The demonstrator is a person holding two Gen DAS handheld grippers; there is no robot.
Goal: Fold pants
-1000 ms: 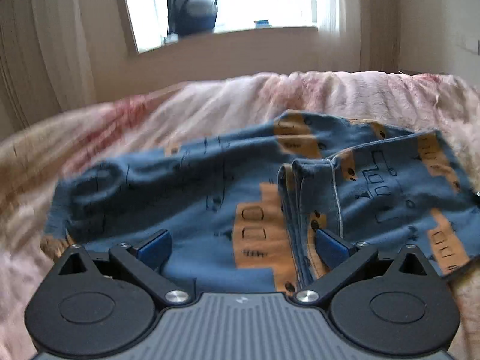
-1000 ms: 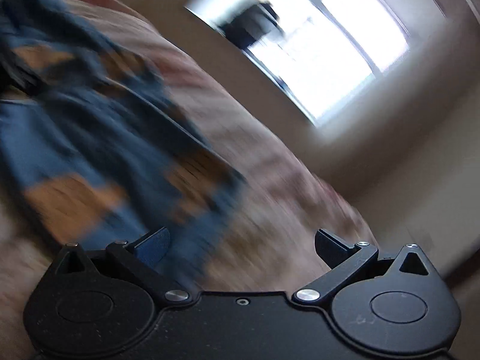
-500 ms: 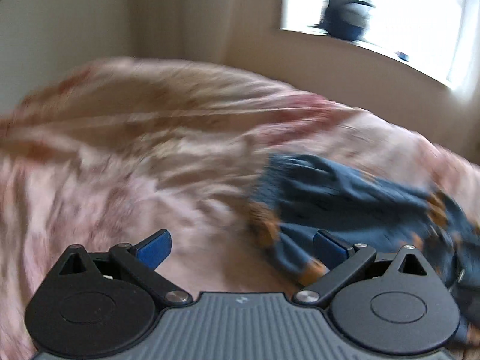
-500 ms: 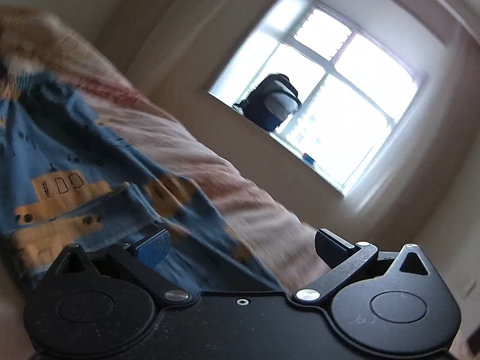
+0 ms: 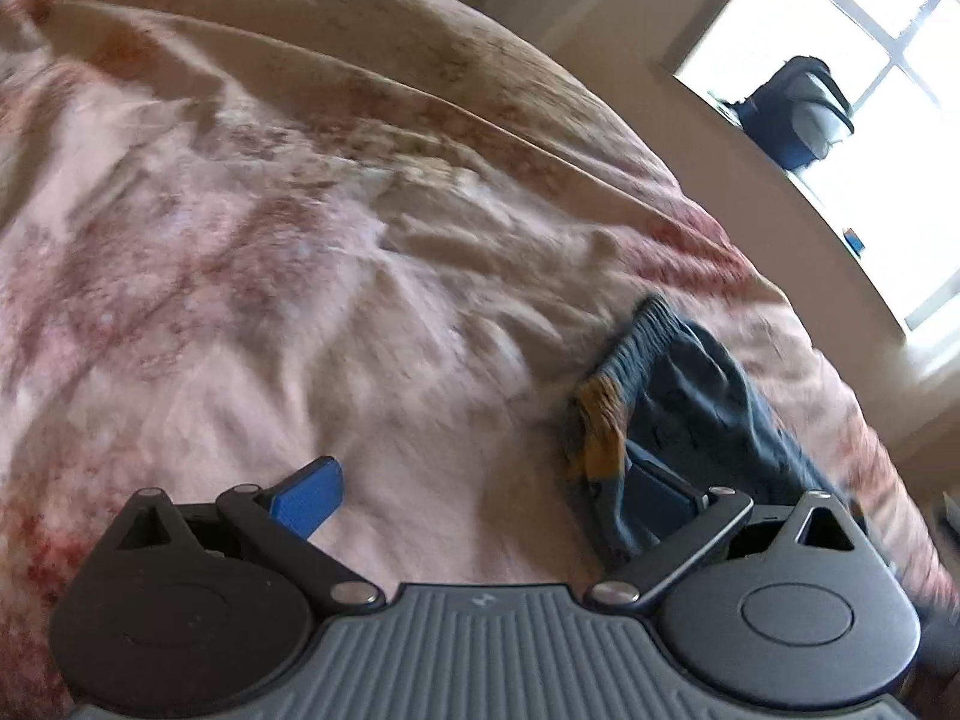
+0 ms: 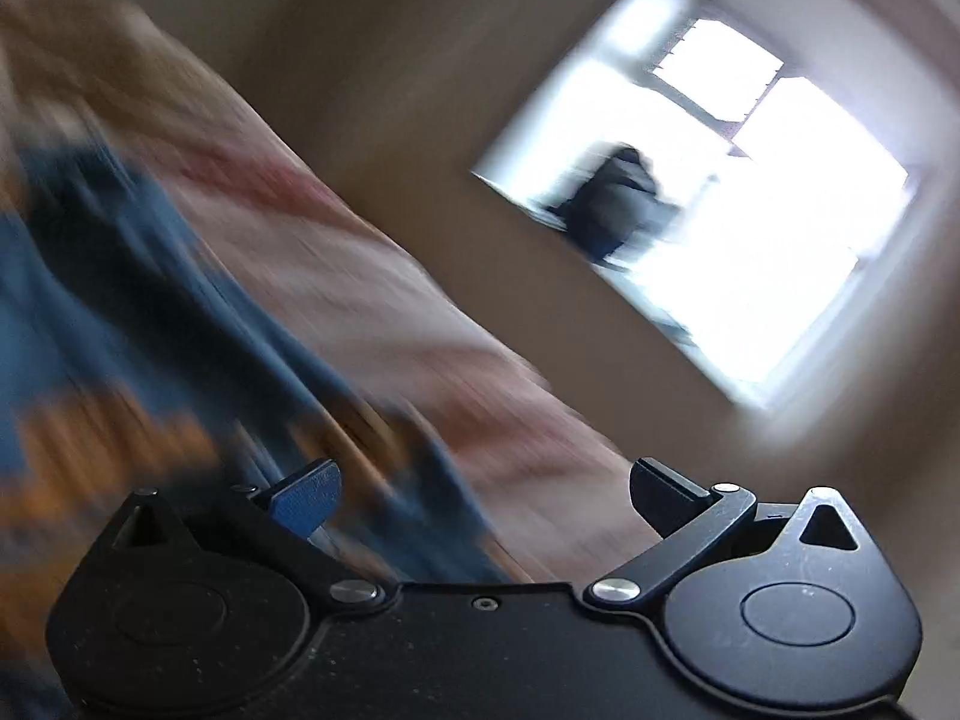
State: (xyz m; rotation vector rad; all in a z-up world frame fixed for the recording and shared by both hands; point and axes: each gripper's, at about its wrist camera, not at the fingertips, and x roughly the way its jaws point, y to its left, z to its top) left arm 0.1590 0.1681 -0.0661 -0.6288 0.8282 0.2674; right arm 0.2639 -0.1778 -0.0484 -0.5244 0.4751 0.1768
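Left wrist view: left gripper (image 5: 483, 495) spread wide, empty, swung off the pants (image 5: 678, 408) since a second ago, now bunched at 3 o'clock against the right finger. Pink blanket (image 5: 270, 240) beyond, backpack (image 5: 792, 114) at 1 o'clock. Right gripper (image 6: 483, 495) open too, pants (image 6: 108, 312) blurred at 9 o'clock. Probably repositioning for another fold.

We hold our left claw (image 5: 483, 492) with its two blue-padded fingers spread wide apart and nothing pinched between them, the body tilted so that the view along it leans to one side. Our right claw (image 6: 483, 489) is likewise spread wide with an empty gap between its fingers, and it is rolled well over to one side; its view is smeared with motion blur.
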